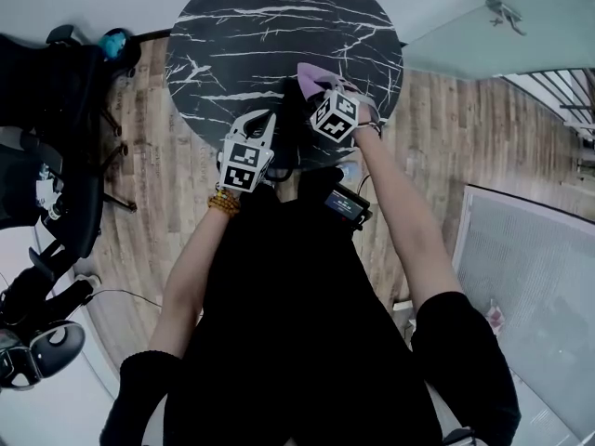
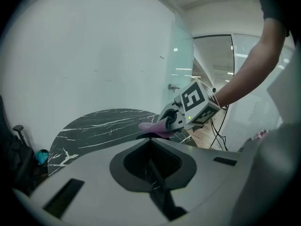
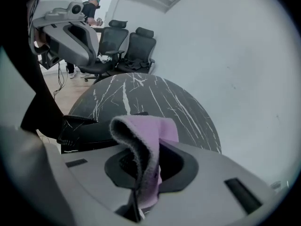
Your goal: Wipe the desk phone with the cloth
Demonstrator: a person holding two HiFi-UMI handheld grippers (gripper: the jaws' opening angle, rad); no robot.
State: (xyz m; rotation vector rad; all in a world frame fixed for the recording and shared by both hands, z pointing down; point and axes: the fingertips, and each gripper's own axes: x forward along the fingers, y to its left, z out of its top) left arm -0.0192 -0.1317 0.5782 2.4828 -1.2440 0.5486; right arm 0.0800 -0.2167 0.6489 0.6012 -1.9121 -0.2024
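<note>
Though desk phone (image 3: 89,136) sits half-hidden, right hand-held gripper (image 3: 141,185) pinching cloth (image 3: 150,131)

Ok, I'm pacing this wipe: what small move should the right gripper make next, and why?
Probably ease the right gripper down and leftward until the pale purple fleecy cloth meets the black desk phone with a coiled cord. The jaws are clamped on the cloth, its fold sticks out ahead, and the phone lies lower left of it in the right gripper view.
</note>
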